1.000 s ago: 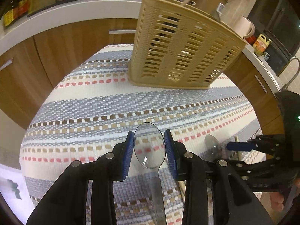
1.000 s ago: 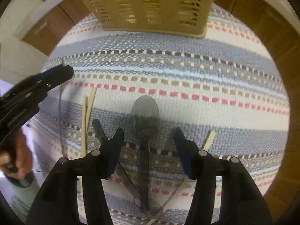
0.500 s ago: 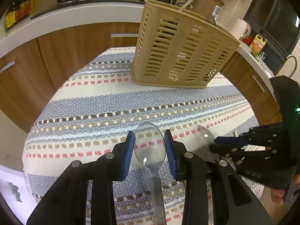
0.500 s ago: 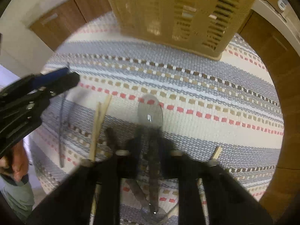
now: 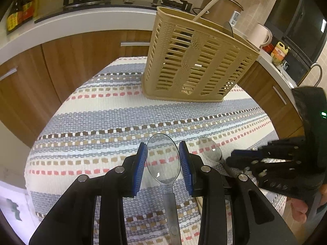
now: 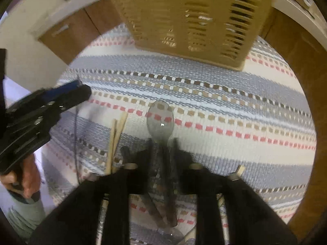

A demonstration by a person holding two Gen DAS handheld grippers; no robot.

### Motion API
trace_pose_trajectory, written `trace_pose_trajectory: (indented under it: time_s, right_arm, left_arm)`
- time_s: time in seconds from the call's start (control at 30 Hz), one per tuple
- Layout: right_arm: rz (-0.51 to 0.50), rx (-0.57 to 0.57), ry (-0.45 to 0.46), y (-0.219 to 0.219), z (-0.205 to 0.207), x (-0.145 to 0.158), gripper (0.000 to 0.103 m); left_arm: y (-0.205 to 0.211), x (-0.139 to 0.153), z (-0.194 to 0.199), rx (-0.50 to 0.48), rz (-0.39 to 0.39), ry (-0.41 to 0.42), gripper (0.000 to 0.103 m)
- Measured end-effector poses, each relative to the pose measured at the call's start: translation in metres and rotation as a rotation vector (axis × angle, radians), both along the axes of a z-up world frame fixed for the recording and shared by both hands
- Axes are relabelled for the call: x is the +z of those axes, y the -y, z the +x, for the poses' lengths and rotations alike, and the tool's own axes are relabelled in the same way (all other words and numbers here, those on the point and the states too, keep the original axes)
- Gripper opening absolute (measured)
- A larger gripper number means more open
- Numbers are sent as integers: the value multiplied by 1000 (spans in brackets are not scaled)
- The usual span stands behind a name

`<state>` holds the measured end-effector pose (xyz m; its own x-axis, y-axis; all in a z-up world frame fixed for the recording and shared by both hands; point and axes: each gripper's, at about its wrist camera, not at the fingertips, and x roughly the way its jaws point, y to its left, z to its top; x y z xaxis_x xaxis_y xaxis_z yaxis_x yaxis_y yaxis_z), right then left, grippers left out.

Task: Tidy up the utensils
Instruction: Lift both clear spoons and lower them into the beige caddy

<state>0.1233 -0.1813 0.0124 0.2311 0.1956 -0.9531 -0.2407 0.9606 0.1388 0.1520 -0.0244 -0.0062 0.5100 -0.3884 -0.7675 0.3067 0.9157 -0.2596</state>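
The left tool point(image 5: 162, 164) is pinching a clear spoon point(image 5: 162, 159) by its bowl above the striped bench point(image 5: 102, 120). The right tool point(image 6: 162, 155), jaws just reopening, is straddling a second spoon point(image 6: 160, 122); whether it grips is unclear. Best carrying each spoon level to the slatted basket point(image 5: 194, 65) beyond.
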Motion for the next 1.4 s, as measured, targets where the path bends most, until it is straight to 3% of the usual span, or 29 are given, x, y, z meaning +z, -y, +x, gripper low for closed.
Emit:
trace_pose_trajectory:
  time_s: [0.03, 0.13, 0.2, 0.27, 0.33, 0.4, 0.5, 0.6, 0.77, 1.03, 1.27, 1.4]
  right_arm:
    - [-2, 11, -21, -4, 6, -4, 50]
    - [-58, 19, -40, -13, 15, -10, 54]
    - [-87, 30, -93, -25, 21, -21, 46]
    - [-180, 61, -77, -41, 21, -24, 36]
    - [-208, 70, -72, -48, 19, -24, 29]
    - [-205, 93, -76, -55, 19, -23, 10]
    - [-209, 93, -65, -59, 17, -22, 9]
    - [-147, 86, -57, -55, 9, -20, 9]
    - [3, 56, 67, -30, -4, 15, 9]
    - [197, 18, 405, 16, -25, 102, 9]
    - [219, -89, 693, 56, -4, 164, 9]
    - [206, -169, 800, 69, 18, 185, 9]
  left_arm:
    - [-1, 0, 0, 0, -1, 2, 31]
    - [-6, 1, -1, 5, 0, 9, 31]
    - [-10, 1, 0, 11, 2, 9, 31]
    - [-13, 0, 1, 17, -2, 6, 31]
    - [-15, -1, 2, 19, -7, 3, 31]
    - [-15, -2, 3, 21, -9, -1, 31]
    - [-14, -4, 3, 19, -15, -3, 31]
    - [-15, -1, 2, 22, -30, 10, 31]
    - [-21, 18, -3, 26, -78, 77, 31]
    - [-26, 90, -11, 65, -177, 298, 30]
    - [-14, 172, -5, 143, -178, 586, 30]
    - [-1, 197, 9, 155, -158, 652, 30]
